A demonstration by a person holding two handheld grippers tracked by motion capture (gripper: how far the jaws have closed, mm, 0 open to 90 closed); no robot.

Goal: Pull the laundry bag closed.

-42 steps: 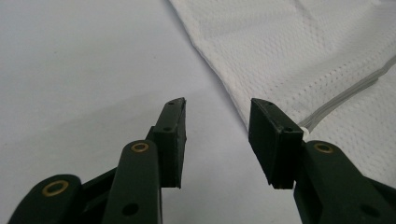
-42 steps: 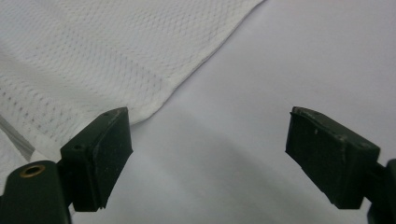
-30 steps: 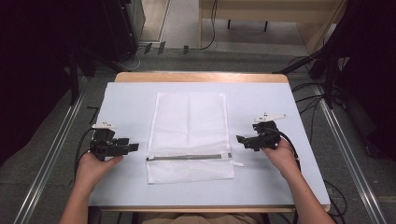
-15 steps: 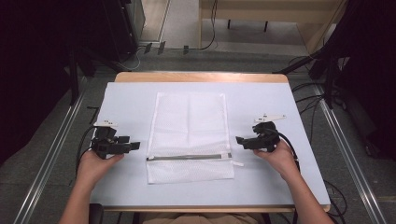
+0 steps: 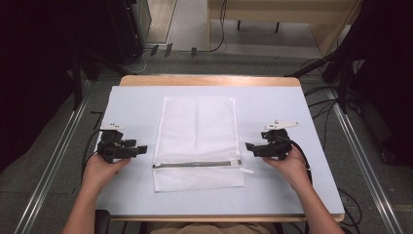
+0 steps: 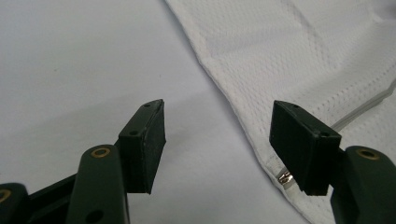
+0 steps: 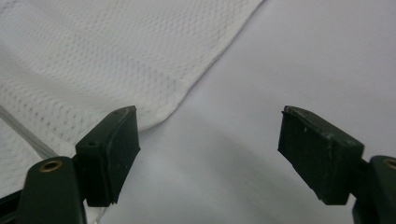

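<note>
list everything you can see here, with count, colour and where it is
mesh bag: 1, white, flat in the middle of the table, between the two grippers
zipper: 1, dark with a metal end, across the bag near its near edge
table cover: 1, pale blue-white, over the tabletop
table: 1, light wood, edge showing at the far side
cables: several, black, on the grey floor around the table
left gripper: 1, black, left of the bag, jaws open with nothing between them
right gripper: 1, black, right of the bag, jaws open with nothing between them, having just closed a little
hands: 2, one holding each gripper, forearms coming in from the near edge
</note>
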